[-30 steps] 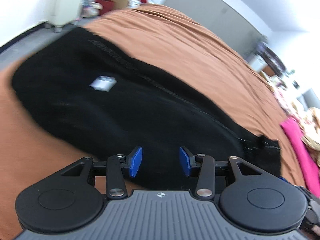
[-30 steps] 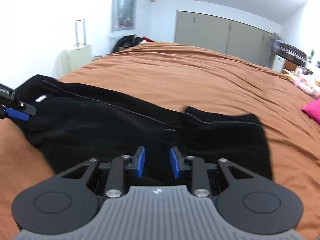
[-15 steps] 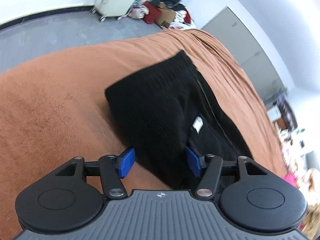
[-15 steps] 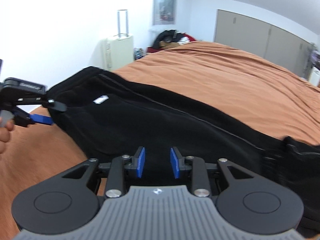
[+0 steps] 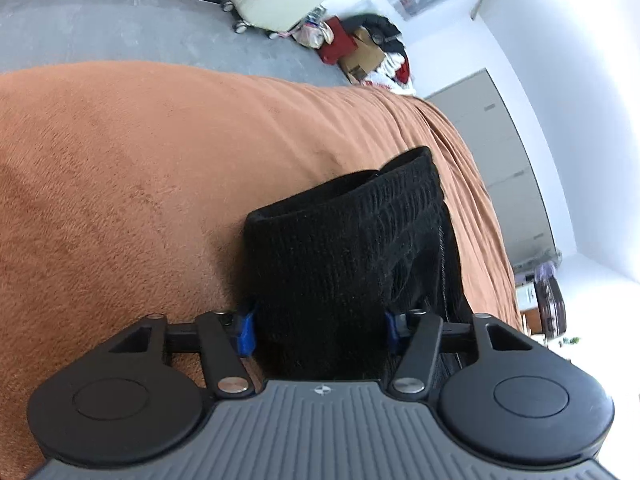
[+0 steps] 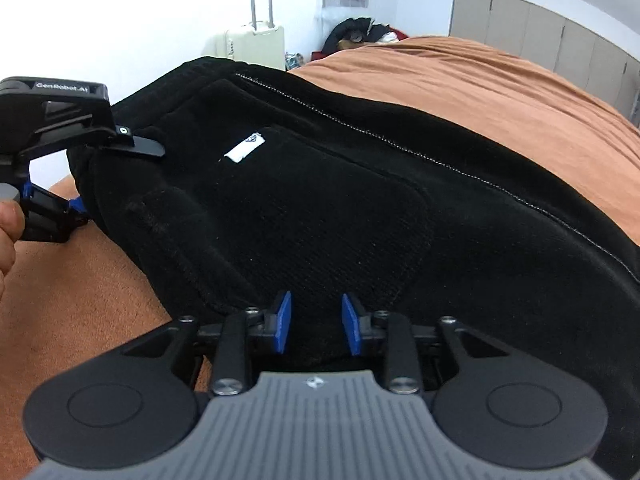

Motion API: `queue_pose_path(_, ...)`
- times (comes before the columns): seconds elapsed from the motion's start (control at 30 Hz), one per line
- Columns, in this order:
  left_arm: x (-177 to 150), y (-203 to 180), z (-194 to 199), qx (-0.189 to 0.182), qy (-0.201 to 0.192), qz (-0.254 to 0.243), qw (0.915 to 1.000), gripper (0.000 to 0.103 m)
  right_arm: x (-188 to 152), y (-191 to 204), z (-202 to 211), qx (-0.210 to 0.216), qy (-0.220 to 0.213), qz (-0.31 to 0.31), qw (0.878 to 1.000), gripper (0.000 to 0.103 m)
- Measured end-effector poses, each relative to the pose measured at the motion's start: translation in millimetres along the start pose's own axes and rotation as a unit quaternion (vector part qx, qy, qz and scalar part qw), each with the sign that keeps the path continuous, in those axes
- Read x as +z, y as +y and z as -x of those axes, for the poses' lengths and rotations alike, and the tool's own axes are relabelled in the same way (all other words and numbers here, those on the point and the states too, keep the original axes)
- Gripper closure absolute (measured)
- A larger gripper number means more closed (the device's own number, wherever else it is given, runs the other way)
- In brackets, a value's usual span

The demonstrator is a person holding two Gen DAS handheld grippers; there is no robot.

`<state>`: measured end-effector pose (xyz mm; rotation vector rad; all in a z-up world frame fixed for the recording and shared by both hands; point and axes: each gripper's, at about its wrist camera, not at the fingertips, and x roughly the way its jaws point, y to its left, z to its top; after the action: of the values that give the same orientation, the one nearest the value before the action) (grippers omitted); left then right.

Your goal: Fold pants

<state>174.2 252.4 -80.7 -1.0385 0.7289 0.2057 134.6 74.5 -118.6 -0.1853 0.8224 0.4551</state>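
Note:
Black pants (image 6: 320, 200) lie spread across an orange-brown bed cover (image 6: 500, 92), a small white label (image 6: 245, 148) showing near the waist. In the left wrist view the ribbed waistband end of the pants (image 5: 344, 248) fills the gap of my left gripper (image 5: 317, 329), whose jaws are closing around it. The right wrist view shows that left gripper (image 6: 120, 176) at the pants' left corner, one finger above the cloth and one below. My right gripper (image 6: 316, 322) hovers over the near edge of the pants, narrowly open, nothing between its blue pads.
A person's hand (image 6: 6, 232) holds the left gripper. Beyond the bed stand a cream suitcase (image 6: 256, 46), a pile of clothes and boxes (image 5: 372, 48) and grey wardrobe doors (image 6: 540, 28). Grey floor (image 5: 120, 28) lies past the bed's edge.
Both grippers have moved left along the pants toward the waist. My left gripper has rolled and slid onto the waistband corner, which now sits between its jaws. The right gripper's gap looks unchanged.

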Motion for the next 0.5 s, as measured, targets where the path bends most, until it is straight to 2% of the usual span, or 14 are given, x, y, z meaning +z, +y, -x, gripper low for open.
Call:
queue_pose_path(0.13,-8.4,3.3,6.9,-0.002,-0.021,0.013,0.9997,0.047,-3.2,-0.7,4.4,0.005,-0.006,-0.001,1.0,0.077)
queue_pose_path(0.33,-11.1,-17.8,14.9,0.011,-0.04,-0.02,0.999,0.05,-3.3,-13.5,10.9,0.028,-0.007,-0.032,0.999,0.077)
queue_pose_path(0.5,-15.0,-54.1,27.2,0.012,-0.066,-0.092,0.9936,0.051,-5.2,-30.9,28.4,0.057,-0.022,-0.083,0.995,0.077)
